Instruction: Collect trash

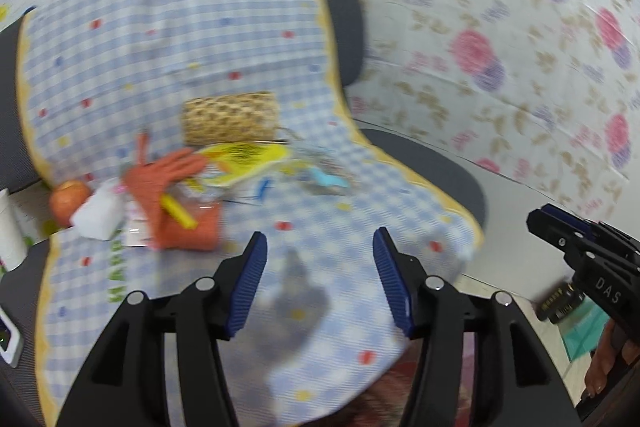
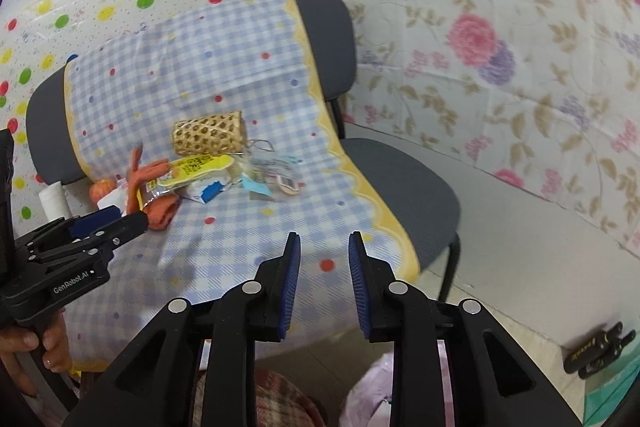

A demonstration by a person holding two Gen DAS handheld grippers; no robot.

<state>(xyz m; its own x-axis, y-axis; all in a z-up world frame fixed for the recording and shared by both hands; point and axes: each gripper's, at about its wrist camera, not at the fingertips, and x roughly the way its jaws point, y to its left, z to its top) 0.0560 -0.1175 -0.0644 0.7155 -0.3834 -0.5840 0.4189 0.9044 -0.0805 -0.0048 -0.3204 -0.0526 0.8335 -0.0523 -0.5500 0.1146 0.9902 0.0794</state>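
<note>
A heap of trash lies at the back of a chair seat covered by a blue checked cloth: a yellow wrapper, an orange rubber glove, a white-and-blue packet, small tags and a white crumpled piece. My left gripper is open and empty above the cloth, short of the heap. My right gripper is open and empty over the seat's front. The left gripper also shows in the right wrist view.
A woven wicker cup lies on its side behind the heap. An orange fruit and a white roll sit at the left. The chair's grey edge is on the right. A pink bag lies on the floor below. A black object lies at the right.
</note>
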